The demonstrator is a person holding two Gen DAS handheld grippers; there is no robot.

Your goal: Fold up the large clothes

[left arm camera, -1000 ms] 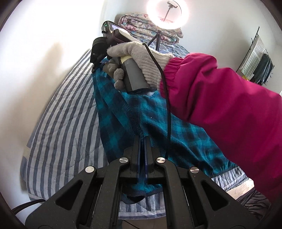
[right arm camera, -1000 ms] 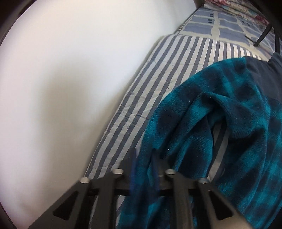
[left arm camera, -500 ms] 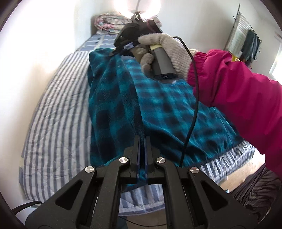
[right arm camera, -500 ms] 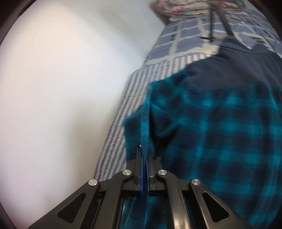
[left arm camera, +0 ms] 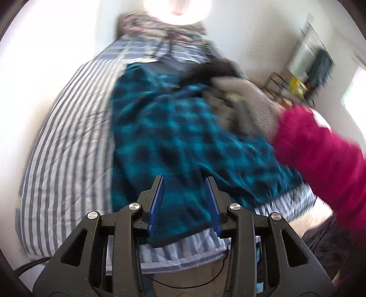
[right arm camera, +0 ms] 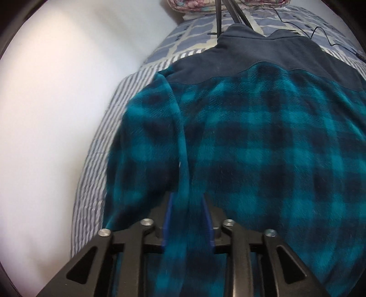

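Both grippers just opened; fleece jacket (right arm camera: 263, 141) (hem (left arm camera: 183, 237) near bed edge (left arm camera: 178, 262)) lies flat.

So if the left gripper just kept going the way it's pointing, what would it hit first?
Probably the teal-and-black checked fleece jacket spread on the striped bed sheet; the left gripper, jaws just opened, points down at it.

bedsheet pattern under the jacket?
Blue-grey and white stripes on the bedsheet; clearest in the left wrist view.

Striped bed (left arm camera: 68, 141) – ring light (left arm camera: 176, 9) – quilt (right arm camera: 228, 4)
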